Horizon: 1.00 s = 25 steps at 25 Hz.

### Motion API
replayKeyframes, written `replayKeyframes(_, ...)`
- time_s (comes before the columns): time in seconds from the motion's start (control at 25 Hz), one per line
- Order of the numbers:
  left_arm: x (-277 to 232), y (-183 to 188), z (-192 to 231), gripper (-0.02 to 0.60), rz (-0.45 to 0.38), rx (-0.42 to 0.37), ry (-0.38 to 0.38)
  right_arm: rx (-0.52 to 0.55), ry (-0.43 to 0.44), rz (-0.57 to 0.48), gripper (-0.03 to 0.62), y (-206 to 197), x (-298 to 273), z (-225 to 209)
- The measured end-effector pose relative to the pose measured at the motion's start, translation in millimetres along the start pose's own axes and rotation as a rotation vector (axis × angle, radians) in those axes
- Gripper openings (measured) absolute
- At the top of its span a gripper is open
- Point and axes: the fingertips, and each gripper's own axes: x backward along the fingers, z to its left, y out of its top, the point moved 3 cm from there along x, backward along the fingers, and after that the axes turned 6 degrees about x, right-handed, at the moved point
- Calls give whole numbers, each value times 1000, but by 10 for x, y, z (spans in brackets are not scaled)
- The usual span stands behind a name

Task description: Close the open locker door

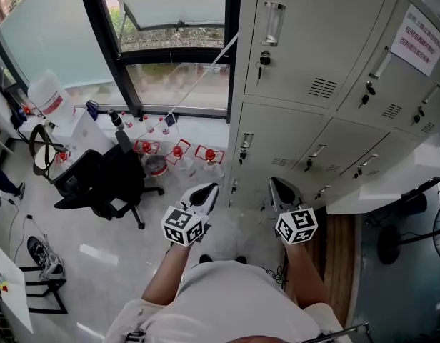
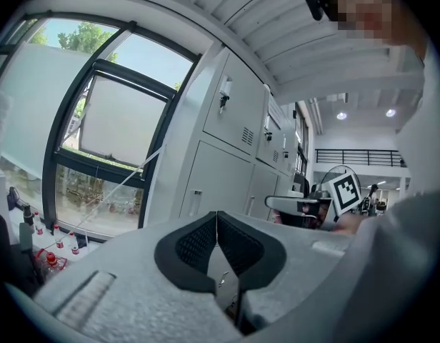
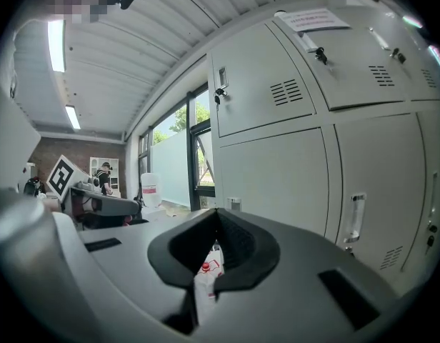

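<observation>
Jaws together on left gripper (image 1: 210, 189) and right gripper (image 1: 276, 184), facing lockers (image 1: 313, 48).

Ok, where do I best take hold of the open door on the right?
Take the door by its thin free edge, the end nearest the right hand-held gripper, coming from there. It is a flat panel standing out from the lockers, so only the edge likely fits the jaws; open them first.

head view steeply downward, both gripper views upward, lockers (image 1: 313, 63) common to all
</observation>
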Motion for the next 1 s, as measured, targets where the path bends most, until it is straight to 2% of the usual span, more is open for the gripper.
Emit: replayKeyframes(1.0, 47, -8, 37, 15, -6, 25, 24, -23, 44, -11, 3, 17, -32, 93)
